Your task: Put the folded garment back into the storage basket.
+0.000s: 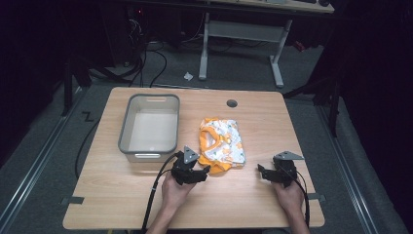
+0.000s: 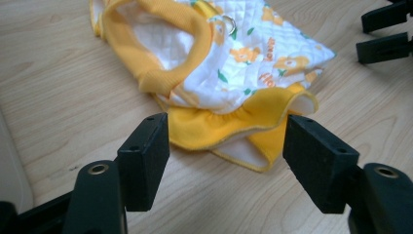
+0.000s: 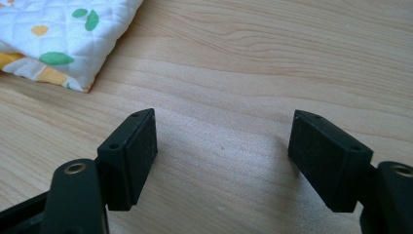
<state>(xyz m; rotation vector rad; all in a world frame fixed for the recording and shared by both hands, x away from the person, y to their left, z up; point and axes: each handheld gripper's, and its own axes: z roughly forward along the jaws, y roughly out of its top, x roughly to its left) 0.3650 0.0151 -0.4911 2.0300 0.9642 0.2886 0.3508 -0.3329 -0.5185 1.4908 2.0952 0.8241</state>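
Grippers are held low at the near edge of the tabletop (image 1: 122,204). The left gripper (image 2: 226,146) is spread wide, its fingers (image 2: 143,156) bracketing the yellow hem of the garment (image 1: 221,145), seemingly readied for a pinch. The right gripper (image 3: 224,156), at four o'clock from it, is likewise parted over bare wood. A grey bin (image 1: 149,127) is set at ten o'clock.

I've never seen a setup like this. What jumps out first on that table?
A small orange and white quilted garment lies folded near the middle of the wooden table, bright against it. Left of it stands an empty grey bin. A person's hands hold two black tools: the left tool, open, sits at the garment's near hem, while the right tool, also open, rests over bare wood.
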